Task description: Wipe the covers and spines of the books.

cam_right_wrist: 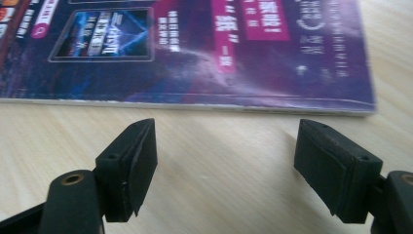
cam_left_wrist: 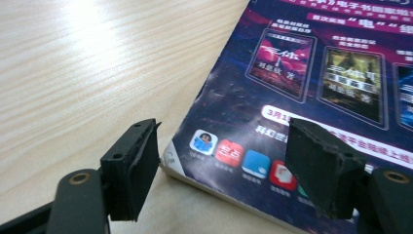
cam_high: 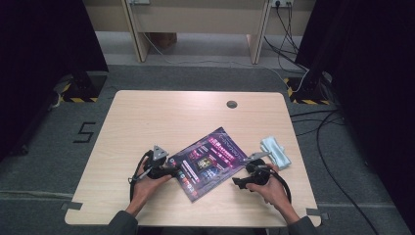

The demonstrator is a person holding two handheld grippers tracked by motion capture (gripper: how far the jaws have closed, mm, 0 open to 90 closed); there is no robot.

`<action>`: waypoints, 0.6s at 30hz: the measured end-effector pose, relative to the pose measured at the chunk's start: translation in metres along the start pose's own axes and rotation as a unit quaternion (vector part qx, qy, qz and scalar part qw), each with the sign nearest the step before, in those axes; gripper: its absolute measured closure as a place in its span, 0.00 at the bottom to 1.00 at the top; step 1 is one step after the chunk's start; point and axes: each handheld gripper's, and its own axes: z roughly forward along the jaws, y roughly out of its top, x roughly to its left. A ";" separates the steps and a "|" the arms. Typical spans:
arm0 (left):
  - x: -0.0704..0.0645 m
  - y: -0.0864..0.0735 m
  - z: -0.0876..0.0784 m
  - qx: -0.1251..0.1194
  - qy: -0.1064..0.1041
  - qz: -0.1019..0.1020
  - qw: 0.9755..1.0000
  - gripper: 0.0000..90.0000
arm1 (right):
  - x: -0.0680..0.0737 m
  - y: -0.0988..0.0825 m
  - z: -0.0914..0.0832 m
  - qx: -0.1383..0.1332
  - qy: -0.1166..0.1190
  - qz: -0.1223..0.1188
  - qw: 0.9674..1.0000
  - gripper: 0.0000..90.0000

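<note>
High view: both grippers [cam_high: 172, 171] [cam_high: 238, 182] apparently open, flanking magazine [cam_high: 208, 161].

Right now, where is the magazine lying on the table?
In the high view the magazine lies flat and askew on the near half of the table, between the left gripper and the right gripper, with a pale blue cloth just beyond its right corner.

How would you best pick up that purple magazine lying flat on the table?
Probably by a corner. The magazine lies flat and thin on the table, so jaws need an edge. The left gripper, open, already straddles its near corner; sliding one jaw under there, coming in low from the left, looks easiest.
</note>
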 end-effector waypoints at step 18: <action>-0.005 -0.008 -0.005 0.026 -0.052 -0.004 0.998 0.40 | 0.002 0.005 0.009 -0.008 0.002 -0.020 1.000 0.26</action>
